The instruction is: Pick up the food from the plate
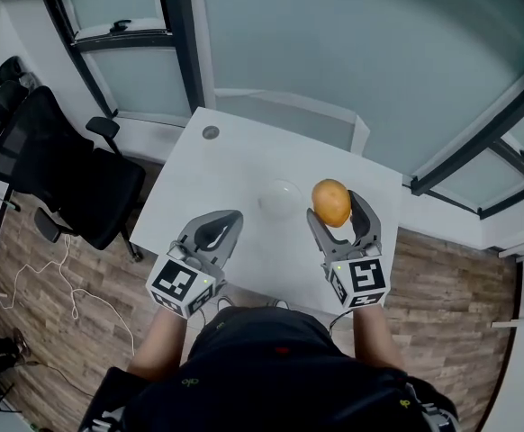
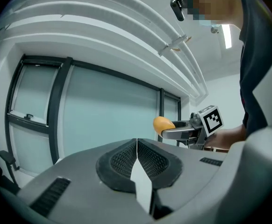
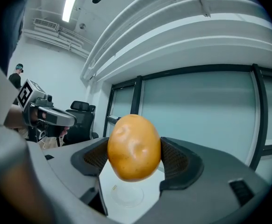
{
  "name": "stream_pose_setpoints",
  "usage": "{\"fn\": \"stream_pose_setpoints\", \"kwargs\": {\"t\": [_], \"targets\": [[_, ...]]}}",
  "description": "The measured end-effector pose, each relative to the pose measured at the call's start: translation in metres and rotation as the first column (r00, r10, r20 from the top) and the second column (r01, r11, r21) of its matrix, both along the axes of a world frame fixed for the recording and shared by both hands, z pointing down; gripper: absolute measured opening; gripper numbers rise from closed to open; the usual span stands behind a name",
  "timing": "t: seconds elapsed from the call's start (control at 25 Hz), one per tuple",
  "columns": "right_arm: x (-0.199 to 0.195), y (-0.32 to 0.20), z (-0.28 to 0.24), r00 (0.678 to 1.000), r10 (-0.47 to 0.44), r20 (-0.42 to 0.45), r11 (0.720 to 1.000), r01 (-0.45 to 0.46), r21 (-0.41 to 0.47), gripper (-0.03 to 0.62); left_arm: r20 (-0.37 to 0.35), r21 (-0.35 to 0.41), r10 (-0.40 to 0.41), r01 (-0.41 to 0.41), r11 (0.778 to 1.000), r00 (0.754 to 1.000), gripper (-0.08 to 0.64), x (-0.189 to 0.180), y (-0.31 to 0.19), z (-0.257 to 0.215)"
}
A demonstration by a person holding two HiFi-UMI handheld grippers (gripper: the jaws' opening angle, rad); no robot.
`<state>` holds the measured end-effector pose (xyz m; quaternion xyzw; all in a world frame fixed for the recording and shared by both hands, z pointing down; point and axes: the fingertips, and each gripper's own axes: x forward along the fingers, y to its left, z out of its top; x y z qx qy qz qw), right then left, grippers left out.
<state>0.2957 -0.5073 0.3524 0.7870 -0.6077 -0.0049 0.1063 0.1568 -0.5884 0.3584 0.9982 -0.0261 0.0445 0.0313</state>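
My right gripper (image 1: 334,207) is shut on an orange-brown potato (image 1: 331,202), held up in the air above the white table (image 1: 235,178). In the right gripper view the potato (image 3: 134,147) fills the space between the two dark pads, with the empty white plate (image 3: 126,194) far below it. That plate (image 1: 280,197) sits near the table's middle, left of the potato. My left gripper (image 1: 219,232) is raised beside it, jaws closed together with nothing between them (image 2: 137,158). From the left gripper view the potato (image 2: 163,123) shows in the other gripper's jaws.
A black office chair (image 1: 59,165) stands left of the table. A round grommet (image 1: 211,132) is in the table's far left corner. Glass partitions with dark frames (image 1: 181,39) rise behind the table. Cables (image 1: 55,282) lie on the wood floor.
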Motion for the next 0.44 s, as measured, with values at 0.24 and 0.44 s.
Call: {"fn": "stream_pose_setpoints", "kwargs": {"t": [0.24,0.44], "targets": [[-0.0015,0.0023,0.0013,1.0,-0.008,0.001,1.0,0.008,-0.011,0.353,-0.004,0.016,0.008,-0.008,1.0,1.0,0.023,-0.0007,0.0054,-0.0027],[-0.0032,0.0055,0.0058,1.0,-0.004,0.018,1.0,0.005,-0.023,0.353,-0.004,0.024,0.005,-0.004,1.0,1.0,0.023,-0.0058,0.0101,-0.0037]]}}
